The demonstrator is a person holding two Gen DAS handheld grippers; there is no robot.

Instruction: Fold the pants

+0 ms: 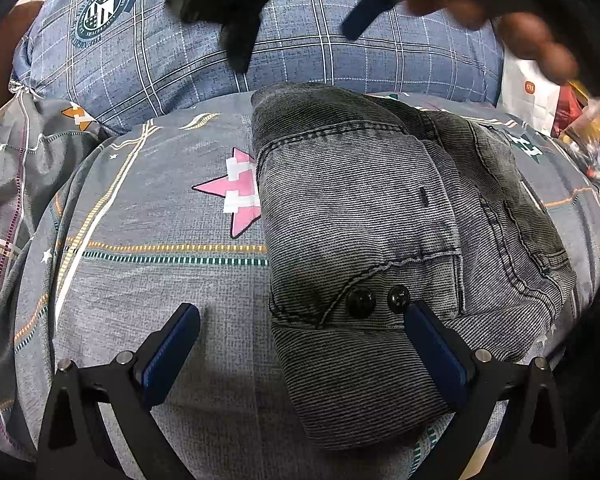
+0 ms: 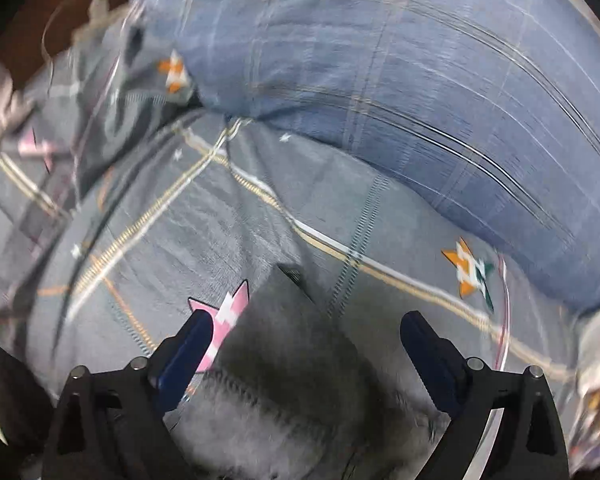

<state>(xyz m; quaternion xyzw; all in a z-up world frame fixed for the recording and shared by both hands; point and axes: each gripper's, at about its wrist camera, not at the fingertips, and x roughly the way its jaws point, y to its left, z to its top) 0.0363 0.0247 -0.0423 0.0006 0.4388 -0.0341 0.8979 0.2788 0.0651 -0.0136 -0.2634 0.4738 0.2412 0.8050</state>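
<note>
Folded pants (image 1: 360,216) on star-print bedsheet (image 1: 148,280), plaid pillow (image 1: 180,60) behind, white bag (image 1: 532,96) beside, both tools wide open, empty.

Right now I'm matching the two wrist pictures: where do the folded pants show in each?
Left wrist view: folded pants fill the centre and right, on the bedsheet.
Right wrist view: pants at bottom centre, blurred, between the open tongs.
Shared landmark: pink star at the pants' left edge.

Bare bedsheet (image 1: 148,216) lies open left of the folded pants (image 1: 360,216). A blue plaid pillow (image 1: 204,64) blocks the far side; clutter (image 1: 580,128) crowds the far right.
</note>
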